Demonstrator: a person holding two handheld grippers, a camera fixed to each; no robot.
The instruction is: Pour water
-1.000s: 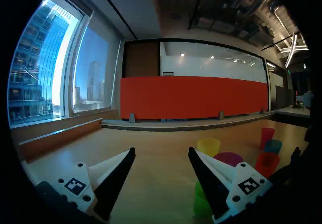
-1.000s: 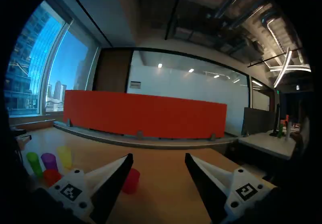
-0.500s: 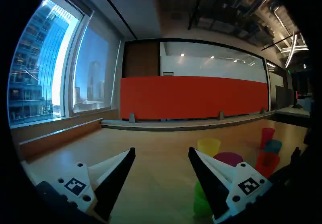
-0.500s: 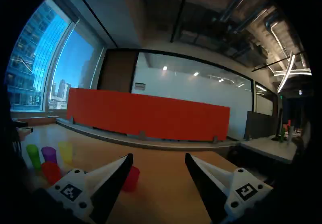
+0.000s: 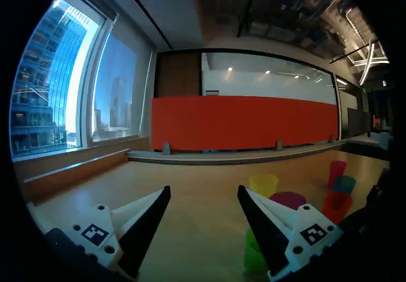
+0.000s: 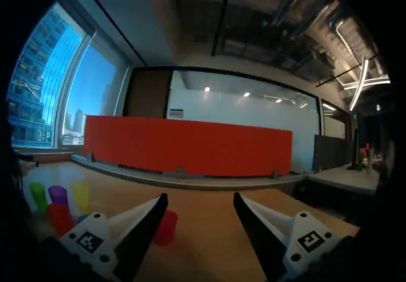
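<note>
Several coloured plastic cups stand on a light wooden table (image 5: 203, 216). In the left gripper view my left gripper (image 5: 203, 193) is open and holds nothing; to its right are a yellow cup (image 5: 263, 184), a purple cup (image 5: 288, 199), a green cup (image 5: 252, 251) partly behind the right finger, an orange-red cup (image 5: 336, 206), a teal cup (image 5: 344, 184) and a pink-red cup (image 5: 336, 171). In the right gripper view my right gripper (image 6: 199, 199) is open and empty above the table (image 6: 213, 241); a pink-red cup (image 6: 165, 227) peeks from behind its left finger, while green (image 6: 38, 197), purple (image 6: 59, 196), yellow (image 6: 80, 194) and red (image 6: 60, 217) cups stand at the far left.
A long orange partition (image 5: 243, 122) with glass above runs behind the table. Tall windows (image 5: 51, 94) fill the left side, with a wooden ledge (image 5: 76, 165) below them. Another desk (image 6: 345, 178) stands off to the right.
The left gripper has held still. The right gripper's view has shifted: the partition and left cups sit a little higher and further left, as if the gripper dipped and turned slightly.
</note>
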